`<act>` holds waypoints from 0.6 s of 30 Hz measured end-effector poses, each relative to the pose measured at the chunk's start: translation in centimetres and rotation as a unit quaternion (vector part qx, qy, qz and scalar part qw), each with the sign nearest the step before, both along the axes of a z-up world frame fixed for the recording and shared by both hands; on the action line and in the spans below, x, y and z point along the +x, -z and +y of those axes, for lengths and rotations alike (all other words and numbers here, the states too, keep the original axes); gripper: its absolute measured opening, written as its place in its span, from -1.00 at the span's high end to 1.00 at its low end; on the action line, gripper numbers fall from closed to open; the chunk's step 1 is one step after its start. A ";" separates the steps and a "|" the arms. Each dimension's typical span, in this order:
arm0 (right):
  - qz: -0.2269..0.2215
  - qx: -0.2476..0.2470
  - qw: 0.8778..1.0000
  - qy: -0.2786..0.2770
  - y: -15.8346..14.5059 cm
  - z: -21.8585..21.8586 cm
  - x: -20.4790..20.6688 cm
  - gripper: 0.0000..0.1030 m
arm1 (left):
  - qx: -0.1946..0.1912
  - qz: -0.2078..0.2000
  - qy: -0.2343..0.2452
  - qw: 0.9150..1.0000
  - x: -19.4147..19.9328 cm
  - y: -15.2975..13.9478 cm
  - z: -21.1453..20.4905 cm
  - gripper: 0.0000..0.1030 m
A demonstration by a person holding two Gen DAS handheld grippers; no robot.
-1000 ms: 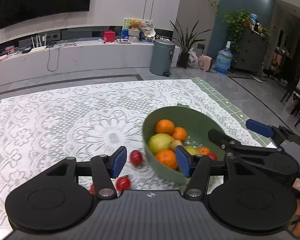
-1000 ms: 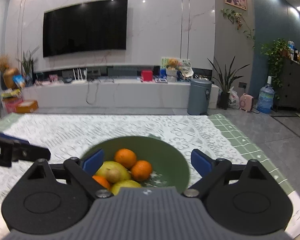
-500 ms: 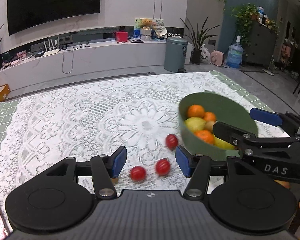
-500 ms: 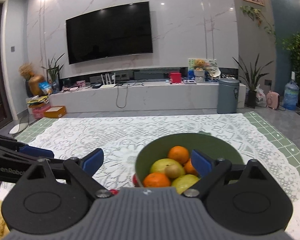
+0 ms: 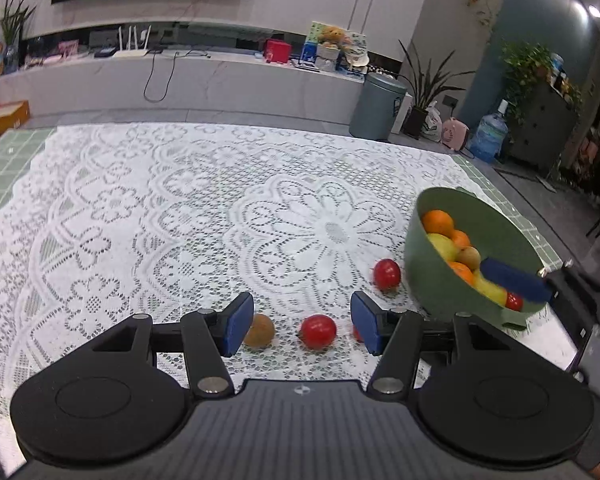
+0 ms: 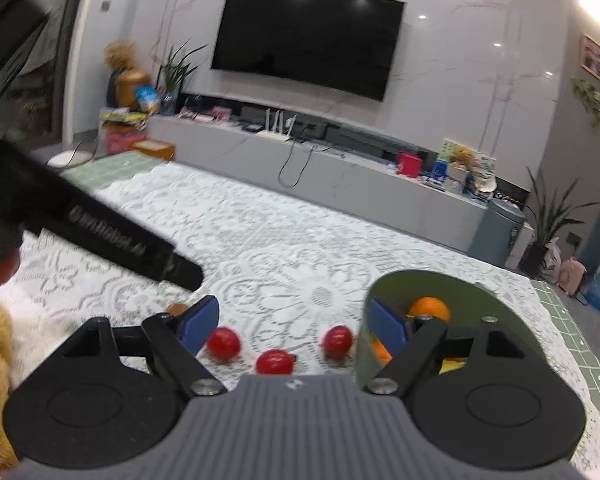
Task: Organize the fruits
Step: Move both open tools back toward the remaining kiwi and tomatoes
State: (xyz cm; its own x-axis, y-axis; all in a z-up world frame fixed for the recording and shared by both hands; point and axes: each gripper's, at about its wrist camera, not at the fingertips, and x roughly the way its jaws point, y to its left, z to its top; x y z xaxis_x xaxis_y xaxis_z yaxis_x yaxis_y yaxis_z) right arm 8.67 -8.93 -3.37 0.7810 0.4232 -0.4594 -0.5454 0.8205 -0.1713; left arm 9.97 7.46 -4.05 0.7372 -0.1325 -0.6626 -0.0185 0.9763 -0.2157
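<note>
**Two grippers over loose fruit beside a green bowl**

Nearest in the left wrist view, the left gripper (image 5: 302, 322) hangs low over a white lace tablecloth (image 5: 148, 216), jaws apart with nothing pressed between them. A red tomato (image 5: 318, 331) lies on the cloth in the gap. A brown kiwi (image 5: 260, 330) sits just beside the left pad at 9 o'clock, and a second tomato (image 5: 356, 332) peeks from behind the right pad at 3 o'clock. A third tomato (image 5: 387, 274) lies further off at 1 o'clock, close beside the green bowl (image 5: 432, 280) at 2 o'clock, which holds oranges and yellow fruit. The right gripper (image 6: 290, 326) has its jaws closing on no fruit; one blue pad reaches over the bowl's near rim. Beyond the table stand a grey bin (image 5: 378, 106) at 1 o'clock, a long low cabinet (image 5: 180, 80) and a wall television (image 6: 306, 40).
</note>
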 end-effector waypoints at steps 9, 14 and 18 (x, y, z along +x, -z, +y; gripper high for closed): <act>0.037 -0.015 0.999 -0.016 2.1 3.1 1.8 -0.25 | -0.033 0.019 -0.016 0.999 1.1 1.7 2.2 -0.28; 0.071 -0.011 0.997 -0.011 3.4 3.9 3.4 0.03 | -0.037 0.029 -0.020 0.999 1.5 2.4 2.6 -0.28; 0.089 -0.012 0.996 -0.003 4.3 4.2 4.2 0.04 | -0.041 0.035 -0.026 0.998 1.6 2.9 3.0 -0.28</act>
State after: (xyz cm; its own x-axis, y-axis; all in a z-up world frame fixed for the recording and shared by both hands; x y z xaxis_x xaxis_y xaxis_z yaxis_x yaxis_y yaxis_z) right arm 12.89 -4.74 -7.65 0.6834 0.4151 -0.6005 -0.5739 0.8139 -0.0904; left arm 11.59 10.44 -6.91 0.6962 -0.1516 -0.7016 -0.0865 0.9526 -0.2917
